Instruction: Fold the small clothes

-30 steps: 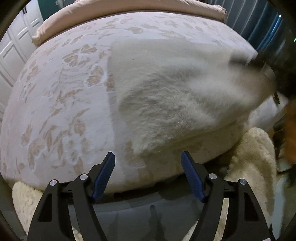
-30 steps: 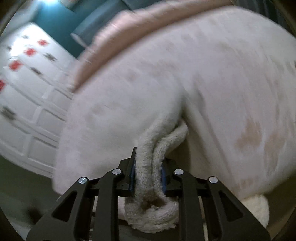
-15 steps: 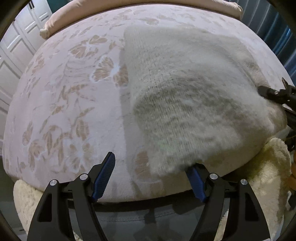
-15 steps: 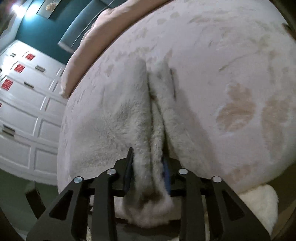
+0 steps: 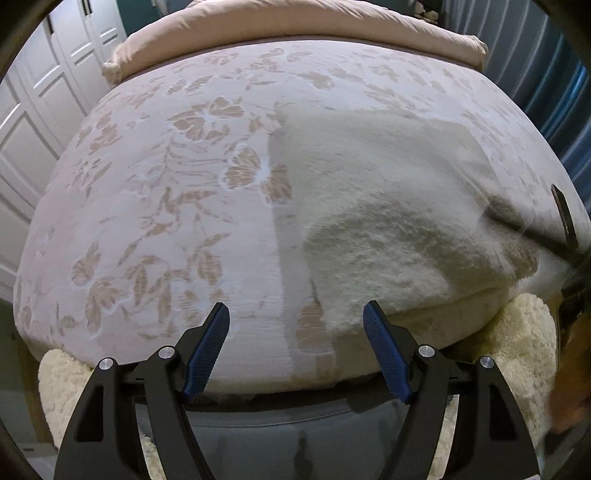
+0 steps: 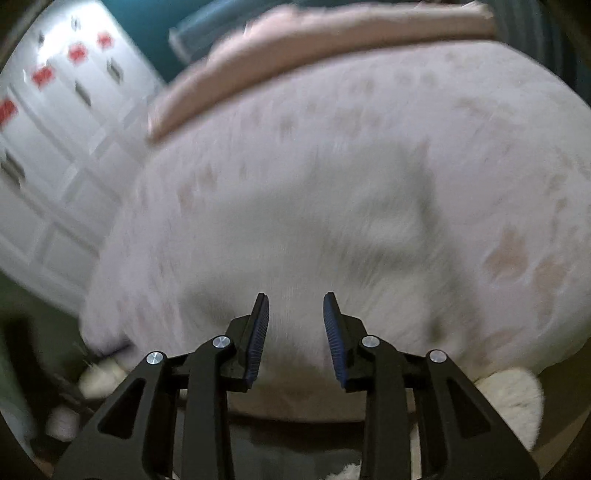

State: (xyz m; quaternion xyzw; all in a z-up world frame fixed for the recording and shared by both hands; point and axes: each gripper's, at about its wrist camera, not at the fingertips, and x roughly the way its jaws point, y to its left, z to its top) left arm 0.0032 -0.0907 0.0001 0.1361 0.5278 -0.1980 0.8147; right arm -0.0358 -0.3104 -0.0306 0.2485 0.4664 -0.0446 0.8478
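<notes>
I'm seeing the knit (image 5: 388,206) lying flat right of centre on the bed (image 5: 155,206), its near corner just beside my left gripper (image 5: 295,325), jaws gaping empty. My right gripper (image 6: 295,314) is hovering over its blurred middle, jaws narrowly parted, gripping nothing.

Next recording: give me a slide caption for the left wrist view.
Open left gripper hovers at the near corner of a fluffy cream garment lying on the floral bedspread.

A floral bedspread (image 5: 155,221) covers the bed, a pink pillow (image 5: 295,22) lies at its head, and white panelled doors (image 5: 40,110) stand beside it.
</notes>
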